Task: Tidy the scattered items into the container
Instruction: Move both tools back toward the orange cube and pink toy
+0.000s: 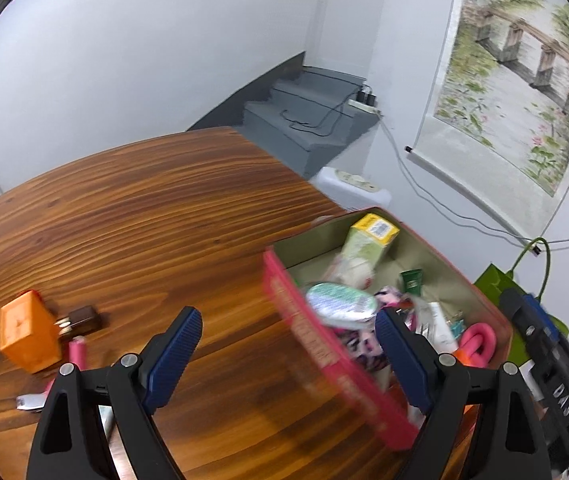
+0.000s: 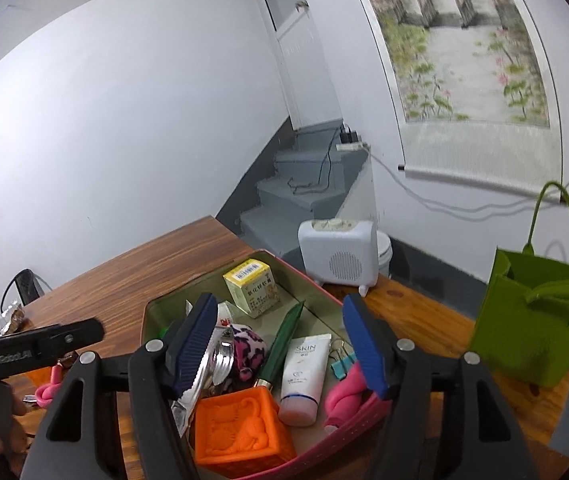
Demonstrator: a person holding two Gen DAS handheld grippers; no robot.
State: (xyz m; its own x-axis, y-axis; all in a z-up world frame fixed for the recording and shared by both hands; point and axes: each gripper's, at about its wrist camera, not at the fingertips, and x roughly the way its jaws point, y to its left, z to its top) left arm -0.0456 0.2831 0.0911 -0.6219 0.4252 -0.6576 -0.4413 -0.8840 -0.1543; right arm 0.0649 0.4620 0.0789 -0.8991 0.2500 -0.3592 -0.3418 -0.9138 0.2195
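From the left wrist we look steeply down across the wooden table (image 1: 132, 216), close, the pink container (image 1: 324, 344) at four o'clock. From the right wrist we sit flatter, right above that container (image 2: 156, 312). Both share the grey stairs (image 1: 308, 120) and wall scroll (image 1: 516, 92).

Glossy grained wood table (image 1: 132, 216), matt green felt bag (image 2: 532, 320), rubbery orange block (image 2: 240, 432), ribbed blue fingers (image 2: 190, 340).

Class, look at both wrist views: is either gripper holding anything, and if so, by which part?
Nothing is held. The left gripper is open over the wooden table; the right gripper is open above the pink box.
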